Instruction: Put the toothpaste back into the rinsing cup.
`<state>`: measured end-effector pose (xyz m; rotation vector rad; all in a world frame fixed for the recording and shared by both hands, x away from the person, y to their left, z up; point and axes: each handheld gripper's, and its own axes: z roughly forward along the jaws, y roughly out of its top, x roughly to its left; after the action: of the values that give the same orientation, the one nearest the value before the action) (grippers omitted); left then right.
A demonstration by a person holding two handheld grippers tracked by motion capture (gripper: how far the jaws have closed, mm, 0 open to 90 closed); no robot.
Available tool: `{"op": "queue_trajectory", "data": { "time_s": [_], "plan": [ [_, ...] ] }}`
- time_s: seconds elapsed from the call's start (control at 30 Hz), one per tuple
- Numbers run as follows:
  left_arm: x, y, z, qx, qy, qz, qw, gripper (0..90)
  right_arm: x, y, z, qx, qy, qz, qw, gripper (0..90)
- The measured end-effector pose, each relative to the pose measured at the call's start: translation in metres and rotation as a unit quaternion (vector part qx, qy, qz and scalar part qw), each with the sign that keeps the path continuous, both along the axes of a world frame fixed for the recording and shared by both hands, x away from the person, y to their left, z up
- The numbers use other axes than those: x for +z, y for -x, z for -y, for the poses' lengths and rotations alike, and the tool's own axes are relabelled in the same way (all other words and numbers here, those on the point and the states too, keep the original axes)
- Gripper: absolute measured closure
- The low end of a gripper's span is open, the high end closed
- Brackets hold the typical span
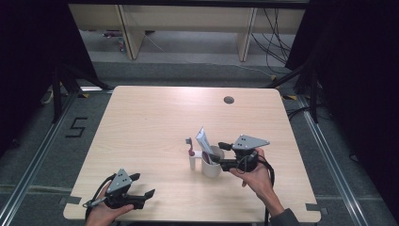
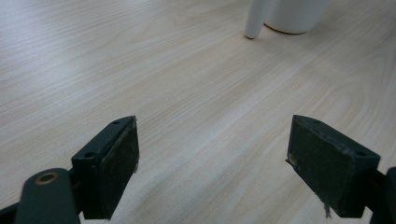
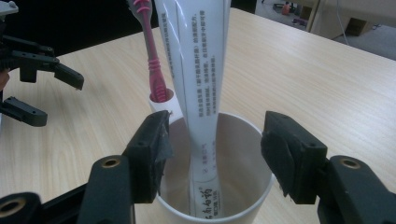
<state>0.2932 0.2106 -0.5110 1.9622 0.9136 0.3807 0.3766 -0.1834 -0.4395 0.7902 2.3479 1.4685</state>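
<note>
Right claw (image 3: pixel 212 154): released, jaws spread above the cup's rim, the tube between them untouched.
Left claw (image 2: pixel 212 172): released, jaws wide over bare surface (image 1: pixel 150 117).
Cup (image 3: pixel 243 186): one, white, placed mid-surface; one white toothpaste tube (image 3: pixel 198 84) is held upright inside.
Toothbrush (image 3: pixel 152 56): one, pink, seated in a white holder (image 3: pixel 163 105) beside the cup.

A light wood-grain table (image 1: pixel 155 117) with rounded corners and a round cable hole (image 1: pixel 228 100) near its far edge was observed. A white cup (image 1: pixel 211 165) and a white holder (image 1: pixel 193 162) stood on it, touching.
</note>
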Motion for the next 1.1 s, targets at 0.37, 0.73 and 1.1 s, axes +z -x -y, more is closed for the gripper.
{"op": "queue_trajectory", "data": {
  "time_s": [0.37,0.73,1.1],
  "plan": [
    [0.0,0.0,-0.001,0.001,0.0,0.0,1.0,16.3,0.002,0.001,0.013,-0.025,-0.009,0.0,0.9997,36.7],
    [0.001,0.001,-0.001,0.006,-0.001,0.0,1.0,16.3,-0.001,0.004,0.036,-0.056,-0.022,-0.012,0.9981,32.3],
    [0.001,0.002,-0.002,0.007,0.0,0.002,1.0,16.3,-0.004,0.006,0.051,-0.075,-0.031,-0.012,0.9967,31.3]
  ]
}}
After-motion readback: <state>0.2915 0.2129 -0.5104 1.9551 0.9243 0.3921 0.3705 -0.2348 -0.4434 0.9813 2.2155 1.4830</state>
